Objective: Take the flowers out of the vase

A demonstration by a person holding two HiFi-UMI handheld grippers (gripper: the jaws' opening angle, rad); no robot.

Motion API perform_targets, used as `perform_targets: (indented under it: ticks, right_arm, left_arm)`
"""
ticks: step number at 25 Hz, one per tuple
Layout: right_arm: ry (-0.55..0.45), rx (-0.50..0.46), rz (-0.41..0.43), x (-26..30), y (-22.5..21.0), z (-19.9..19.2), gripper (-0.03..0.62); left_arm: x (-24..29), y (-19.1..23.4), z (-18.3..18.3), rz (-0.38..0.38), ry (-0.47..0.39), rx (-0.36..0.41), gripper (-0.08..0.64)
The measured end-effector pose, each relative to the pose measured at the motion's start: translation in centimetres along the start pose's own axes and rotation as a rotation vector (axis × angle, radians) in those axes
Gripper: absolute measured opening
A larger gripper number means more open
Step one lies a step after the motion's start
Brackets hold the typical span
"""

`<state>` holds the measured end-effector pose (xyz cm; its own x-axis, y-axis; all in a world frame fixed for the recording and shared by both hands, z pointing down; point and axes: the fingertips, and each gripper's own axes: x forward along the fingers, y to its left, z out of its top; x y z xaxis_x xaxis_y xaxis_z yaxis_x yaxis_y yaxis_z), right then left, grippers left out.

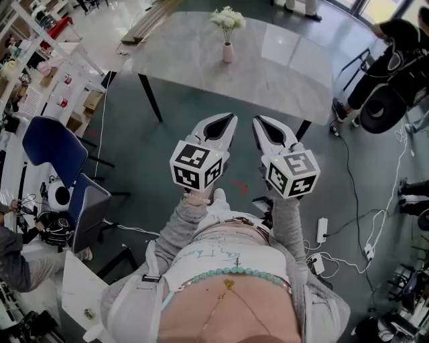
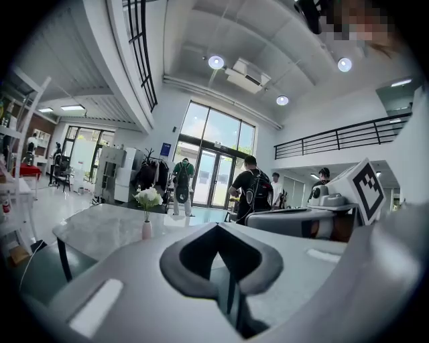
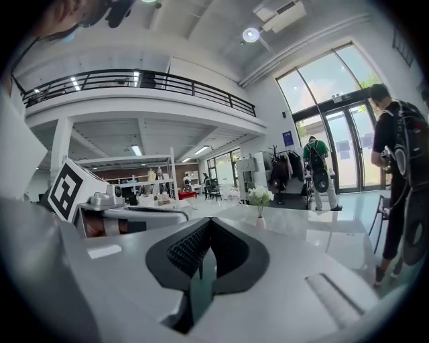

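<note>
White flowers (image 1: 228, 18) stand in a small pink vase (image 1: 228, 52) on the far table (image 1: 194, 63), well apart from the left gripper (image 1: 226, 121) and right gripper (image 1: 261, 123), both closed and empty. The flowers look light and easily crushed, so the best hold is probably a gentle pinch on the stems (image 1: 228, 35) above the rim.
</note>
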<state>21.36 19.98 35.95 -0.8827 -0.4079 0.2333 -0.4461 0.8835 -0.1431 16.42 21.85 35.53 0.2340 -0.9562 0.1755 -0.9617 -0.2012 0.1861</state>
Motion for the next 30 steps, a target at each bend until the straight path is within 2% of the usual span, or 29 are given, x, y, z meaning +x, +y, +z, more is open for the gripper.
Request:
perform_targets:
  ticks: [6,14,21,30]
  right_arm:
    - [0.006,0.001,0.004,3.7,0.8,0.5,0.028]
    - [0.006,0.009,0.002,6.3,0.5,1.2,0.028]
    - [0.017,0.003,0.025,8.6,-2.5,1.7,0.028]
    - [0.040,-0.015,0.104,13.5,-7.2,4.4,0.028]
  left_arm:
    - [0.2,2.8,0.5,-0.028,0.009,0.004,0.000]
    - [1.2,5.1,0.9,-0.027,0.020,-0.007,0.000]
    - [4.1,6.5,1.8,-0.006,0.008,-0.018,0.000]
    - [10.1,9.1,4.0,0.033,0.005,-0.035,0.000]
